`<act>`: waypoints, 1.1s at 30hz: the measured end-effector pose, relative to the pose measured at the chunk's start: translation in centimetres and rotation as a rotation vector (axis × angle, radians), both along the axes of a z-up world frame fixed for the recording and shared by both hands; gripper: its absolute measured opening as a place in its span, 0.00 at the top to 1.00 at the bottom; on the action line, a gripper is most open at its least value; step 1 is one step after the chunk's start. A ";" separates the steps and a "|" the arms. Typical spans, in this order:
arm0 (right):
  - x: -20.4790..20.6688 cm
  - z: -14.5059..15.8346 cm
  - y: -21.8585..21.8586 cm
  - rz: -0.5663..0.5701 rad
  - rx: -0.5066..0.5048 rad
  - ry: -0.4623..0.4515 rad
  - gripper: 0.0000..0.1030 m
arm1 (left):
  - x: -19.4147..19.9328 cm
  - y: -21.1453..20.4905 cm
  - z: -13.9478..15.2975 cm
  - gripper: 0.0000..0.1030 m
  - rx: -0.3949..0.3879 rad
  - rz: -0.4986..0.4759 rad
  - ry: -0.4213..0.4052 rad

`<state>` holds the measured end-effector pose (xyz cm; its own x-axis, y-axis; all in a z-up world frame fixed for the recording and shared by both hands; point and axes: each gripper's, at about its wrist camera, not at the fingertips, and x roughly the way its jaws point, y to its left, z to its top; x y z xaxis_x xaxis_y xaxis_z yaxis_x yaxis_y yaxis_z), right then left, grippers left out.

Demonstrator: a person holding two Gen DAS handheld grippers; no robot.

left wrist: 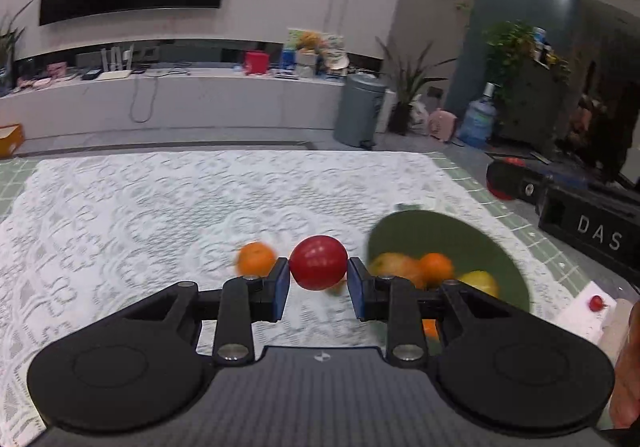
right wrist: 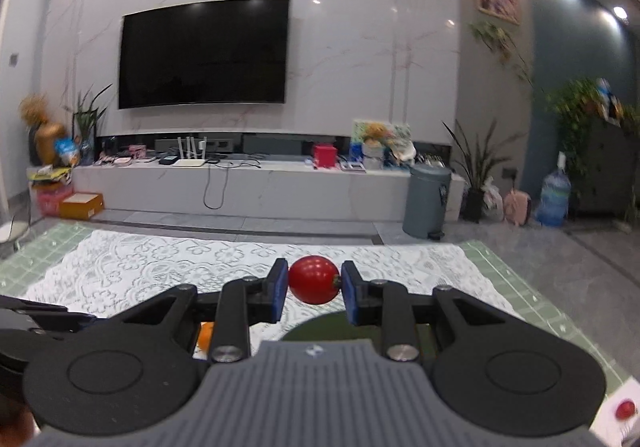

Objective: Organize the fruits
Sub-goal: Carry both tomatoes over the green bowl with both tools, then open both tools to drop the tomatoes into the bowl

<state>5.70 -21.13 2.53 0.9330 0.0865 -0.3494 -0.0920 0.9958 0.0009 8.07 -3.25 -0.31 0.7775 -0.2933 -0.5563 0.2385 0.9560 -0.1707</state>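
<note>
Now, carry step: two red fruits up off the cloth at once, one per hand.
Left tomato (left wrist: 318,262): red, round, pinched between the blue pads (left wrist: 282,289) of the left hand-held gripper (left wrist: 318,289), clear of the lace cloth (left wrist: 160,215).
Right tomato (right wrist: 314,279): red too, stem end against one pad, clamped in the right hand-held gripper (right wrist: 314,293), held above the near edge of the tabletop (right wrist: 532,287).
Green bowl (left wrist: 432,235): just right of the left grip, already loaded with a yellow fruit (left wrist: 482,281), an orange (left wrist: 437,267) and a paler fruit beside it.
Same bowl, right view: dark green rim (right wrist: 320,325) peeking out directly below the held tomato.
Loose orange (left wrist: 257,258): on the cloth, just left of the left grip, not yet gathered.
Small red fruit (left wrist: 597,303): on a white sheet at the tabletop's right corner, well apart from the bowl.
Step in hand: transport, probably, both loads looking bound for the bowl.
Next move: swing each tomato over the bowl, lower between the fruits already inside, part the pads gently.
Caution: crowded bowl, round smooth skin, so a low release rather than a drop; one hand at a time to avoid a clash.
After that: back for the loose orange.
</note>
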 end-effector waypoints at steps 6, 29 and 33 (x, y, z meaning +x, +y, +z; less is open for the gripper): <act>0.2 -0.8 -4.8 -0.083 0.090 0.111 0.76 | 0.7 -3.8 0.6 0.67 0.017 -0.078 0.003; 5.0 -6.7 -7.5 -0.196 0.105 0.404 0.75 | 5.7 -9.0 -3.7 0.67 0.088 -0.141 0.143; 5.6 -7.1 -7.1 -0.187 0.084 0.435 0.75 | 6.2 -9.3 -4.1 0.67 0.089 -0.157 0.160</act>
<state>11.34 -28.26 -4.56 0.7039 -0.0242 -0.7099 0.1155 0.9900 0.0808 14.27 -12.58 -4.43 0.6263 -0.3476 -0.6978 0.3619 0.9225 -0.1347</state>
